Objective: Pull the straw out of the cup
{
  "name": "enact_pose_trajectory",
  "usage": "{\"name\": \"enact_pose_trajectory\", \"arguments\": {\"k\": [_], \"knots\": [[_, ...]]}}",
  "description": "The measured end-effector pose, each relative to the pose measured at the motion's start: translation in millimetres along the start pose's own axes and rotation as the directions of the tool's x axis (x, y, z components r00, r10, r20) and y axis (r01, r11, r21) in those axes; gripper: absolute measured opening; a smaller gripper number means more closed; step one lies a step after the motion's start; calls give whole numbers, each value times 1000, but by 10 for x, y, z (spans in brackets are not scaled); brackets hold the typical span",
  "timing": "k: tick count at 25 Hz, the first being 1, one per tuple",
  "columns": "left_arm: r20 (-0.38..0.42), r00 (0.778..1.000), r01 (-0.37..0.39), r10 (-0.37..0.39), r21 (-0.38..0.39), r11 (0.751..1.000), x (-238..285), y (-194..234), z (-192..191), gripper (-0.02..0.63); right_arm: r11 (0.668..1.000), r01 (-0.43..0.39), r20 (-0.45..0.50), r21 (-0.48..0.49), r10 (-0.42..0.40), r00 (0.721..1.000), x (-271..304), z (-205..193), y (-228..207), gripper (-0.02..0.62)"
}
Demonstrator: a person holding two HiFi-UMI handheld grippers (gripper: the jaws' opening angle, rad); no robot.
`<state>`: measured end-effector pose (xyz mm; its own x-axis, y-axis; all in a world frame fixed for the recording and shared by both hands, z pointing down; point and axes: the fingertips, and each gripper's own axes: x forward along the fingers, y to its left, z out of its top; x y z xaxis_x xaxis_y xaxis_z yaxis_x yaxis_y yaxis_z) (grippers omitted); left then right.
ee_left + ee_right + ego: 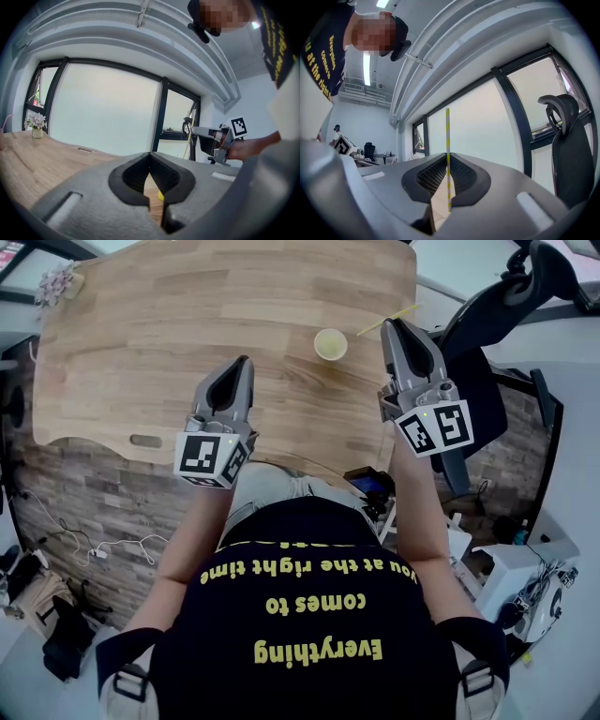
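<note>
A small yellow cup [330, 344] stands on the wooden table [169, 334], right of its middle. My right gripper [389, 324] hovers just right of the cup, shut on a yellow-and-white striped straw [405, 309]. The straw's lower end hangs beside the cup's rim, apart from it. In the right gripper view the straw [447, 136] stands upright, pinched between the pads of that gripper [447, 157]. My left gripper [246, 360] floats over the table left of the cup, its tips together and holding nothing. In the left gripper view its jaws [150, 155] meet, and a sliver of the cup [161, 195] shows below them.
A small vase of flowers [56, 282] sits at the table's far left corner. A black office chair [506, 306] stands close to the table's right edge. Large windows [108, 112] run behind the table. Cables lie on the floor [84, 540] at the left.
</note>
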<state>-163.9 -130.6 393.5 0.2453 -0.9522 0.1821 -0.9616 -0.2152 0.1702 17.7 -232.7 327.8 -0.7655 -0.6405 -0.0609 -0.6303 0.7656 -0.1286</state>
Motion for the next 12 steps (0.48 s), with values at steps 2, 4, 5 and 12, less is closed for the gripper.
{"name": "enact_pose_trajectory", "arguments": {"k": [2, 4, 5, 12], "knots": [[0, 1000, 9, -9, 1, 1000, 10, -40, 7, 0, 1000, 13, 0, -4, -13, 1000, -63, 25, -31, 31], [-3, 1000, 20, -20, 4, 1000, 19, -77, 2, 0, 1000, 25, 3, -7, -25, 1000, -134, 43, -64, 31], [-4, 1000, 25, -25, 5, 1000, 24, -90, -3, 0, 999, 31, 3, -8, -31, 1000, -166, 46, -80, 31], [-16, 998, 58, -58, 5, 998, 121, -141, -38, 0, 996, 87, -20, -6, -87, 996, -318, -30, -230, 31]]}}
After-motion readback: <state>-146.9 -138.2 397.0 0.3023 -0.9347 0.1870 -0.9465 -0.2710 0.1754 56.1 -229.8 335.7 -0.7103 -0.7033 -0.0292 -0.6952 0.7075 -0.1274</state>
